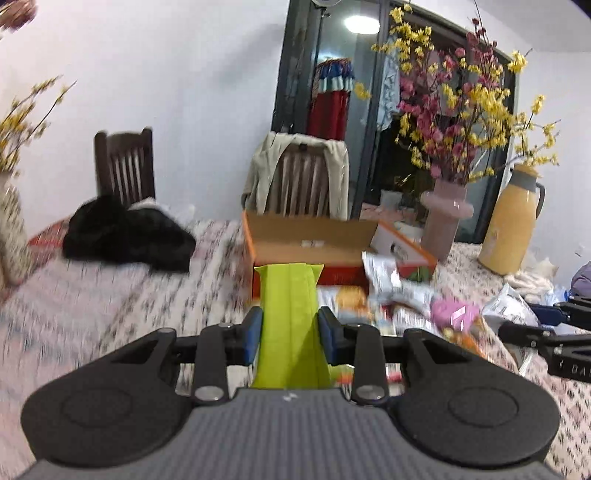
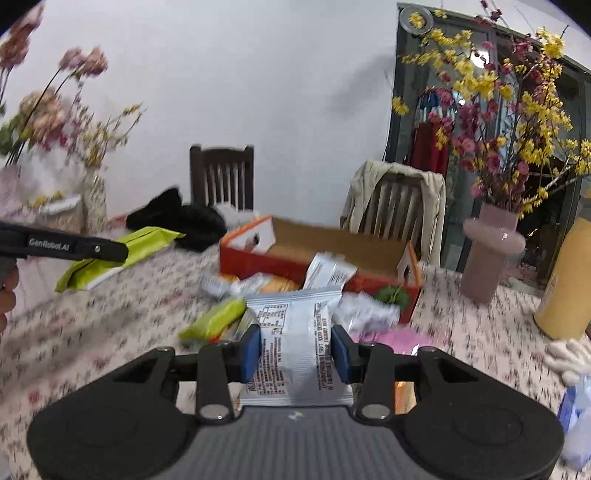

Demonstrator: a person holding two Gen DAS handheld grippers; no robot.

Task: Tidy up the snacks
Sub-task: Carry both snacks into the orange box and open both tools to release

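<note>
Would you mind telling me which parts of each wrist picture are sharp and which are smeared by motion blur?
Left wrist view: the left gripper and the lime green packet it clamps are sharp; the floral tablecloth and the snack pile are smeared. Right wrist view: the right gripper and its white packet are sharp enough to show print; the tablecloth, flowers and the orange box are blurred.

A plain white wall (image 2: pixel 258 74) stands behind the table (image 1: pixel 92 295), which wears a floral cloth. Two dark wooden chairs sit at its far edge, the left chair (image 1: pixel 125 166) bare, the right chair (image 1: pixel 301 181) draped with a beige coat (image 1: pixel 260 173). A dark-framed glass door (image 1: pixel 354 92) to the right reflects a round ceiling light (image 1: pixel 362 24).
</note>
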